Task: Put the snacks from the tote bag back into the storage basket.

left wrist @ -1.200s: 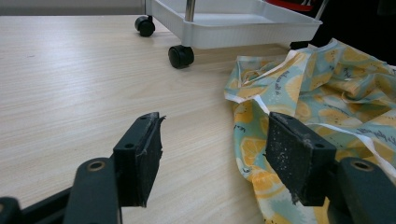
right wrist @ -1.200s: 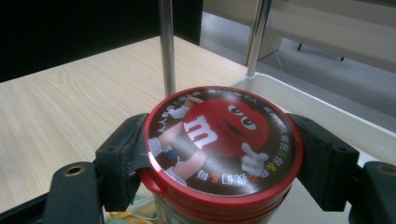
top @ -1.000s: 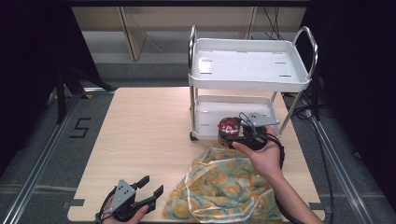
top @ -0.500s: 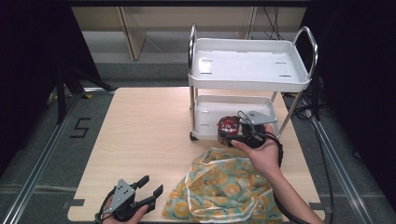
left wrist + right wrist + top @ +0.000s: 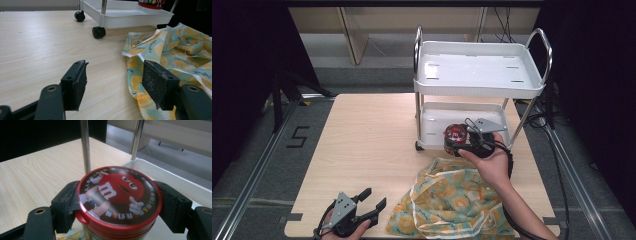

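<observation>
Right gripper view: jaws clamp the red-lidded jar (image 5: pixel 118 195) over the cart's lower tray (image 5: pixel 175 185); likely next, setting it down. Left gripper (image 5: pixel 113 86) gapes idle.

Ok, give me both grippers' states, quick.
Left gripper: open, holding nothing, low over the table beside the patterned cloth.
Right gripper: closed on the red-lidded candy tub, at the cart's lower tray.
</observation>
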